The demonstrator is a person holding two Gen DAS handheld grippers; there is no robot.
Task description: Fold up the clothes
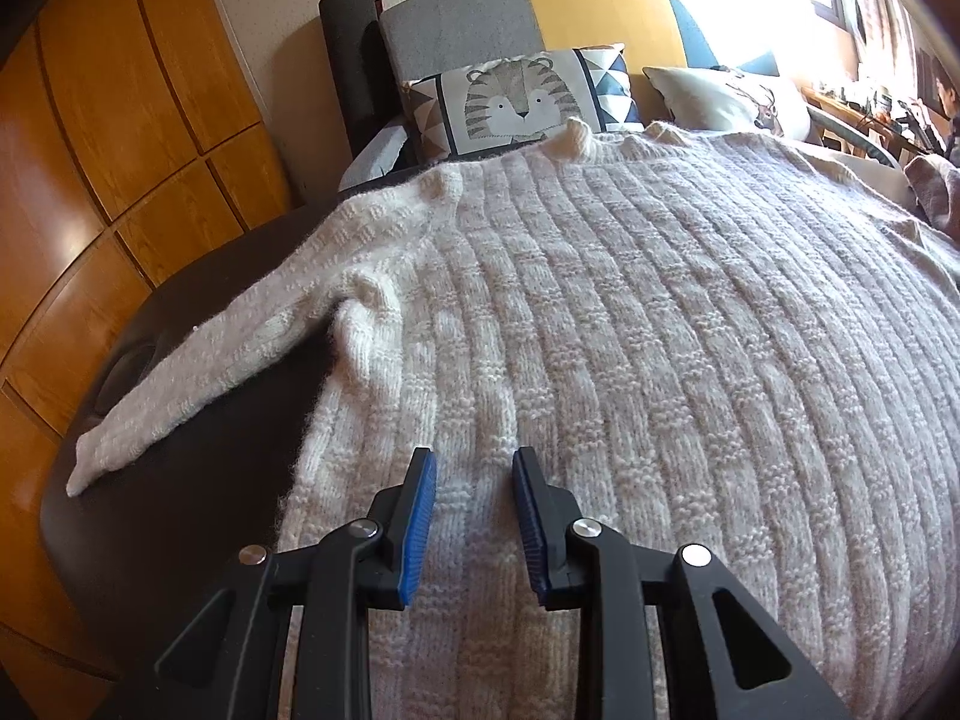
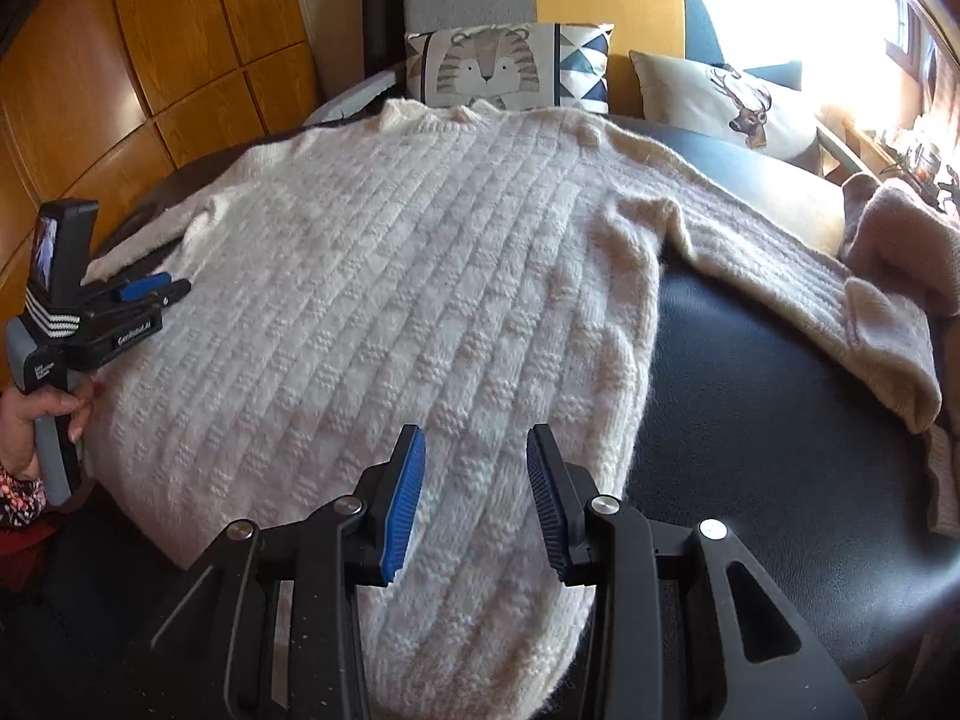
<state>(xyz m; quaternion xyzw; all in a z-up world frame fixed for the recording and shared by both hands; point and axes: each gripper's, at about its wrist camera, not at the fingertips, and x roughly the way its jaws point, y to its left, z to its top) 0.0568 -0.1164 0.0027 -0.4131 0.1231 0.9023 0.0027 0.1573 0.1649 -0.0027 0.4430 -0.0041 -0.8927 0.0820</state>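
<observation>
A cream ribbed knit sweater point(image 1: 600, 312) lies flat, collar away from me, on a black padded surface point(image 2: 750, 420). Its left sleeve point(image 1: 198, 378) stretches out to the lower left, and its right sleeve point(image 2: 828, 306) runs off to the right. My left gripper point(image 1: 474, 462) hovers over the sweater's lower left part, jaws apart with nothing pinched between them. In the right wrist view the left gripper point(image 2: 171, 289) is held by a hand point(image 2: 36, 414) at the sweater's left edge. Over the hem's lower right part my right gripper point(image 2: 477, 438) is open, only knit showing beneath it.
A tiger cushion point(image 2: 498, 69) and a deer cushion point(image 2: 732, 102) lean on a grey and yellow backrest point(image 1: 540, 6) behind the collar. A pinkish garment point(image 2: 900, 234) lies at the right sleeve's end. Wooden cabinet doors point(image 1: 108, 138) line the left. A person point(image 1: 942, 96) sits far right.
</observation>
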